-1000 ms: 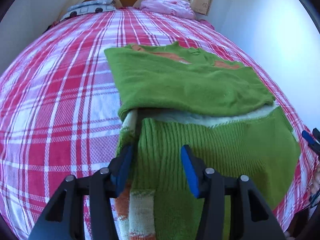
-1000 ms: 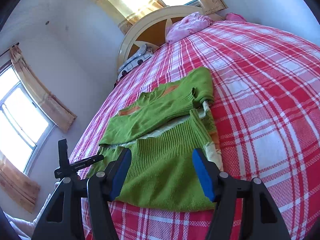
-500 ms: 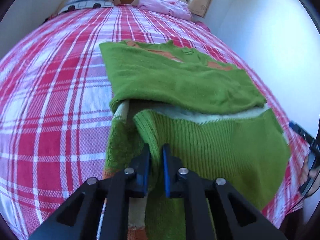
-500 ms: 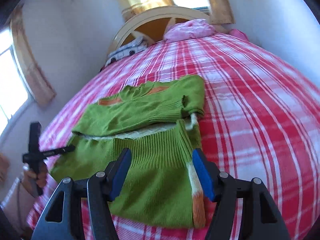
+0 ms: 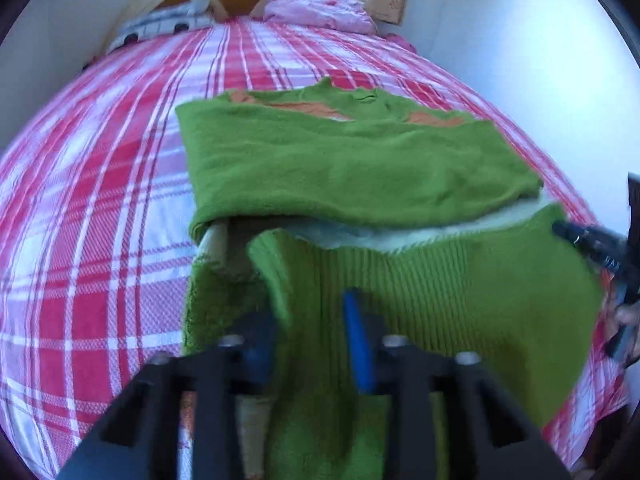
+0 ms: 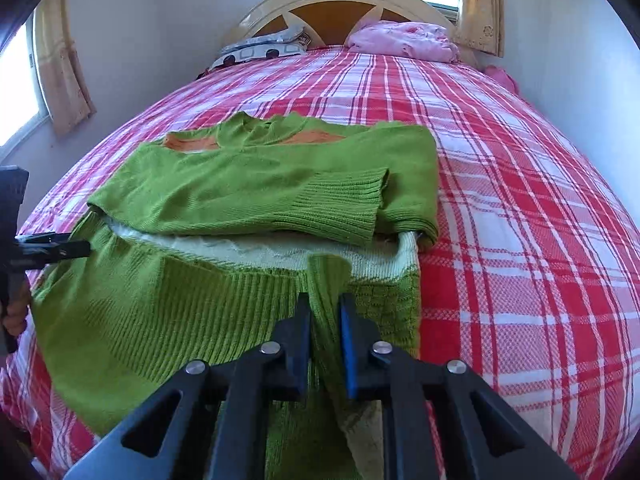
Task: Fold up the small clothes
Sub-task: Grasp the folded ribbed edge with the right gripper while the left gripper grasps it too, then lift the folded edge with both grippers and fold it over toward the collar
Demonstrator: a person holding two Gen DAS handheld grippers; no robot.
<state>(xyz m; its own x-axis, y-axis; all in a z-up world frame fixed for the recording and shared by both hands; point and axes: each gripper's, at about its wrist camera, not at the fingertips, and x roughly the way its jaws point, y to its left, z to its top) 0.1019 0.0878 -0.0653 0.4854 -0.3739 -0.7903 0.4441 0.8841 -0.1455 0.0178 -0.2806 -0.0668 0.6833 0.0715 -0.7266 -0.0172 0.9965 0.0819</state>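
A small green knit sweater [image 5: 352, 168] with orange patches lies on the bed, sleeves folded across its body; it also shows in the right wrist view [image 6: 256, 192]. Its ribbed bottom hem [image 5: 440, 280] is lifted off the bed. My left gripper [image 5: 312, 320] is shut on the hem's left corner, the cloth draped over one finger. My right gripper [image 6: 324, 320] is shut on the hem's right corner [image 6: 328, 280]. Each gripper shows at the edge of the other's view: the right gripper [image 5: 592, 248], the left gripper [image 6: 44, 250].
The red and white plaid bedspread [image 5: 100, 200] covers the bed. A pink cloth [image 6: 400, 42] and a patterned pillow [image 6: 260, 52] lie by the wooden headboard [image 6: 332, 12]. A white wall [image 5: 540, 60] runs along the bed's right side. Curtained windows stand at left and behind.
My left gripper shut on the hem about half a second ago and has lifted it. My right gripper was open over the hem and has now shut on its right corner.
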